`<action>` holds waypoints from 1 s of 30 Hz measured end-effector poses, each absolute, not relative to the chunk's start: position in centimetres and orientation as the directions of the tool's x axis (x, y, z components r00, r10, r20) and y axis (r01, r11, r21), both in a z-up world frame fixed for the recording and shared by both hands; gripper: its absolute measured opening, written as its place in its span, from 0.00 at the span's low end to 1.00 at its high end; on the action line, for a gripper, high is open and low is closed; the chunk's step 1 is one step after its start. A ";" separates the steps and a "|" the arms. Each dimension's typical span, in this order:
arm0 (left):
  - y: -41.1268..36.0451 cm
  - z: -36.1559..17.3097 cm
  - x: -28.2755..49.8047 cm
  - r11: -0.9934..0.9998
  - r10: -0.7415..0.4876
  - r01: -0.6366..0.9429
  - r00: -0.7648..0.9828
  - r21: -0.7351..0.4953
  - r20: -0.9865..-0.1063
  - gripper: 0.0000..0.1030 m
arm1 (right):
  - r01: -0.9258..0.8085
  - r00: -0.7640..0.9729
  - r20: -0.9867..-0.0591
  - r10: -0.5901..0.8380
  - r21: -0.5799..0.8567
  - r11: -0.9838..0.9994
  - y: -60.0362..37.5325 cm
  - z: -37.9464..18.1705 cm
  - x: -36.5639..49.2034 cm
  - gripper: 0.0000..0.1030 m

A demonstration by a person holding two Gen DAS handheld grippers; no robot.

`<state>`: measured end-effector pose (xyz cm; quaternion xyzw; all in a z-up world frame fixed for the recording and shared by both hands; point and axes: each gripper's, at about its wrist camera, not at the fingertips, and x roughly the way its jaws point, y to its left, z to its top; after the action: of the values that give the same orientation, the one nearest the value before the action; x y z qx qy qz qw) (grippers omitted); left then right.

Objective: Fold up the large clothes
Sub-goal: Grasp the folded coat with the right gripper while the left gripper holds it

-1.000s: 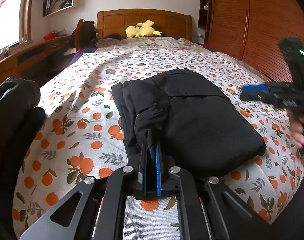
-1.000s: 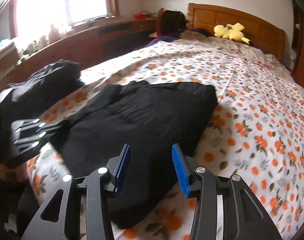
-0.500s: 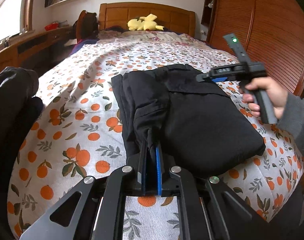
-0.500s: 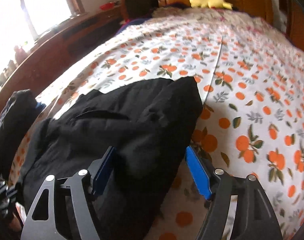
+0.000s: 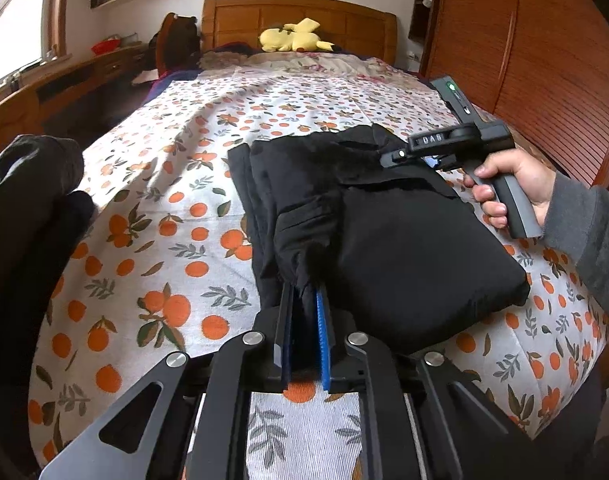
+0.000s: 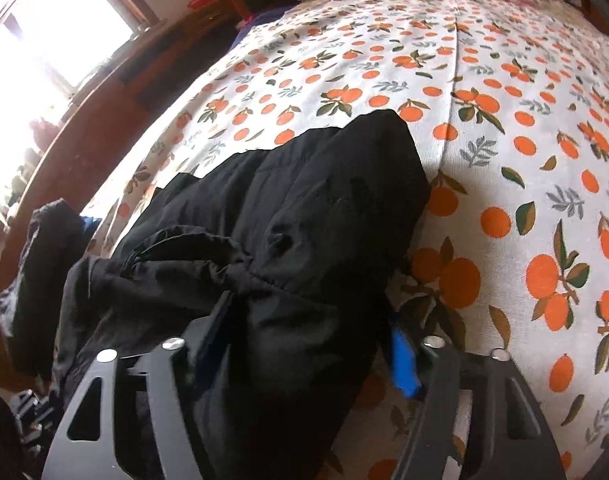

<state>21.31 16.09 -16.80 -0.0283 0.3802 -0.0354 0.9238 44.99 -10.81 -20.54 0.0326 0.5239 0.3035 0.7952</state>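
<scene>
— Where is the black jacket laid?
— Already folded, on the orange-print bed.
— And the claws?
— The left claw, just loosening, pinches the sleeve cuff; the right claw, just narrowing, straddles a thick far-side fold. A lift together is judged next.

A home bedroom: bed, wooden headboard, wardrobe

Both wrist views look down closely at the black garment from opposite sides.
</scene>
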 end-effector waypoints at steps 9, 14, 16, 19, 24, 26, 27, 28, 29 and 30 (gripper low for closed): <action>16.6 -17.0 18.3 0.997 -0.055 0.004 0.696 -0.073 -0.716 0.39 | -0.495 0.390 -0.836 0.385 0.162 0.854 -11.8 -17.7 40.2 0.29; 17.1 -17.6 18.5 0.997 -0.050 -0.012 0.683 -0.080 -0.728 0.42 | -0.488 0.383 -0.840 0.384 0.169 0.857 -13.5 -17.7 39.4 0.28; 17.4 -17.8 18.2 0.996 -0.048 -0.018 0.687 -0.083 -0.725 0.47 | -0.485 0.382 -0.840 0.385 0.172 0.857 -13.8 -17.8 39.3 0.29; 17.8 -18.2 18.5 0.995 -0.053 -0.025 0.680 -0.095 -0.731 0.47 | -0.472 0.380 -0.837 0.393 0.190 0.861 -14.1 -18.2 39.4 0.30; 17.6 -19.3 20.3 0.993 -0.088 -0.002 0.644 -0.117 -0.760 0.47 | -0.435 0.385 -0.835 0.393 0.211 0.875 -14.2 -18.9 40.0 0.42; 17.5 -19.8 20.9 0.992 -0.103 0.009 0.629 -0.125 -0.771 0.47 | -0.423 0.386 -0.836 0.390 0.216 0.880 -14.1 -19.1 40.2 0.45; 17.5 -19.9 21.0 0.992 -0.104 0.010 0.626 -0.125 -0.773 0.47 | -0.418 0.385 -0.836 0.392 0.221 0.881 -14.1 -19.2 40.3 0.49; 17.5 -20.0 21.1 0.992 -0.108 0.012 0.626 -0.129 -0.773 0.47 | -0.411 0.388 -0.836 0.388 0.220 0.885 -14.1 -19.3 40.4 0.52; 17.5 -20.1 21.1 0.991 -0.111 0.011 0.624 -0.133 -0.773 0.47 | -0.402 0.392 -0.838 0.380 0.216 0.890 -14.2 -19.4 40.6 0.58; 17.6 -20.2 21.2 0.990 -0.115 0.010 0.622 -0.139 -0.774 0.47 | -0.395 0.391 -0.839 0.380 0.220 0.892 -14.2 -19.5 40.7 0.60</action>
<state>21.21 17.57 -20.16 -0.0603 0.4331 -0.0348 0.8987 40.73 -14.20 -19.51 -0.0076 0.5007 0.2321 0.8339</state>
